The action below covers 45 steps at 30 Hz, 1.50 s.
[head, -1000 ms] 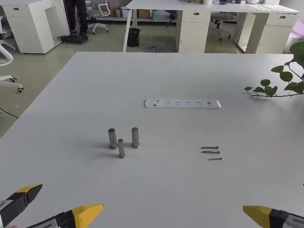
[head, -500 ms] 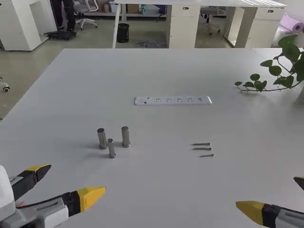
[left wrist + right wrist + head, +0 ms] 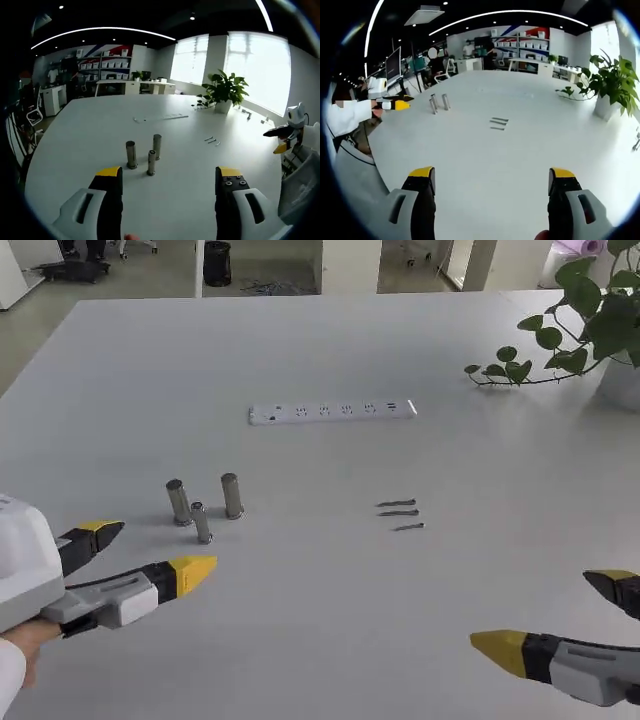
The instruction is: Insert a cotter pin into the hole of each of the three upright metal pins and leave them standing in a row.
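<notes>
Three upright metal pins (image 3: 202, 506) stand in a tight cluster on the white table (image 3: 330, 350), left of centre; they also appear in the left gripper view (image 3: 145, 152) and the right gripper view (image 3: 438, 102). Three cotter pins (image 3: 400, 514) lie side by side on the table to their right, also seen as cotter pins (image 3: 212, 140) and cotter pins (image 3: 496, 123). My left gripper (image 3: 150, 552) hovers open just in front of the metal pins, holding nothing. My right gripper (image 3: 560, 615) is open at the near right, well short of the cotter pins.
A white power strip (image 3: 332, 411) lies across the table beyond the pins. A potted plant (image 3: 580, 330) stands at the far right corner. Desks and chairs fill the room behind the table.
Both grippers have come forward and further into view, the left one closing in on the metal pins. The head camera has tilted down. The pins and cotter pins have not moved.
</notes>
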Each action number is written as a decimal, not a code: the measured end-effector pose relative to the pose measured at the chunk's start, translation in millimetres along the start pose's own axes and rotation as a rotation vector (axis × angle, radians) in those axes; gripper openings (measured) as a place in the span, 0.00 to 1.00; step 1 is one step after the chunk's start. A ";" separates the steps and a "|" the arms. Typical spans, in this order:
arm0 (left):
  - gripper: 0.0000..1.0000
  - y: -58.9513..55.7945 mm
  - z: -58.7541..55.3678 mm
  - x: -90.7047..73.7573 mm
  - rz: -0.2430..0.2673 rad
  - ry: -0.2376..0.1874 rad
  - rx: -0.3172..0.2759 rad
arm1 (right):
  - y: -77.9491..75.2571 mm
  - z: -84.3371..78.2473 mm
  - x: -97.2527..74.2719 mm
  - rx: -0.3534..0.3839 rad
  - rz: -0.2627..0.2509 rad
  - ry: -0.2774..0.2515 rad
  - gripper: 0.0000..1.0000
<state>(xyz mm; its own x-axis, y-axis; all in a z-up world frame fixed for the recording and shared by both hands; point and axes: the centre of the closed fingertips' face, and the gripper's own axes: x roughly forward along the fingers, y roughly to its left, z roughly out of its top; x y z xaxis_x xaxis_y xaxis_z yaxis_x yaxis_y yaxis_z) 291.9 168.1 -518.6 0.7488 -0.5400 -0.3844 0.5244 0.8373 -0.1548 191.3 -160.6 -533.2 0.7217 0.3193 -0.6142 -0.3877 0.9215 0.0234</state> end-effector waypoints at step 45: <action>0.17 33.0 -23.5 76.5 0.097 0.085 0.051 | -13.6 -16.4 0.9 0.029 -0.043 0.056 0.89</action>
<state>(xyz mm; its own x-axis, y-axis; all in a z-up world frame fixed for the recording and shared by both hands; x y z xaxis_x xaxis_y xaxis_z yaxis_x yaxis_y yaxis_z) 356.9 156.4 -574.5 0.7610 -0.4457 -0.4713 0.4726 0.8787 -0.0679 187.8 -176.5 -547.0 0.7036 0.2667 -0.6586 -0.3393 0.9405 0.0184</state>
